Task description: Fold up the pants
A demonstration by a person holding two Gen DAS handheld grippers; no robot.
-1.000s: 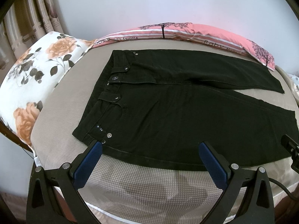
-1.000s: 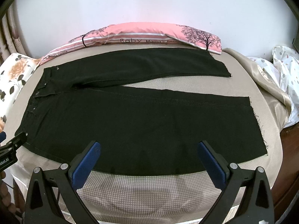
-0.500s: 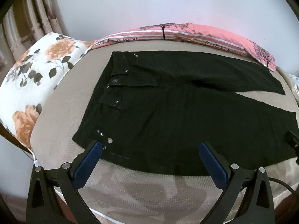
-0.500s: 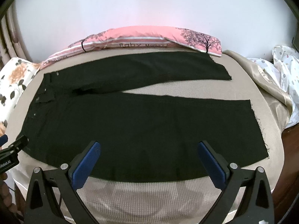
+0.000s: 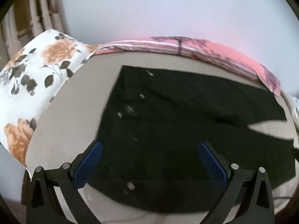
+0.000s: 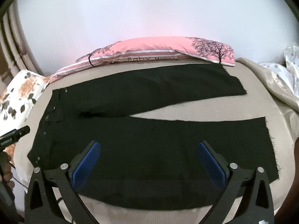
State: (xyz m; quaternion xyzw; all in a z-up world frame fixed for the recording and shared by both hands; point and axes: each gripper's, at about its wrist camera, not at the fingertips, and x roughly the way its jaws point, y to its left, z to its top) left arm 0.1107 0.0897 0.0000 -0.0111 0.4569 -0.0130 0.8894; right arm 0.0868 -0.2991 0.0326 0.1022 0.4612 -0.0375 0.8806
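- The black pants (image 6: 149, 145) lie flat and unfolded on the bed (image 6: 205, 110), waistband at the left, legs running right; the far leg nearly reaches the pink pillow (image 6: 158, 48).
- Left gripper (image 5: 149, 158) and right gripper (image 6: 148, 157) hover over the near edge, both spread wide and empty.
- This looks like the approach step; next, each should pinch the near hem for a lengthwise fold.

bare bed (image 6: 205, 104) shows between the pants (image 6: 149, 145) legs; pink pillow (image 6: 158, 50) lines the far edge.
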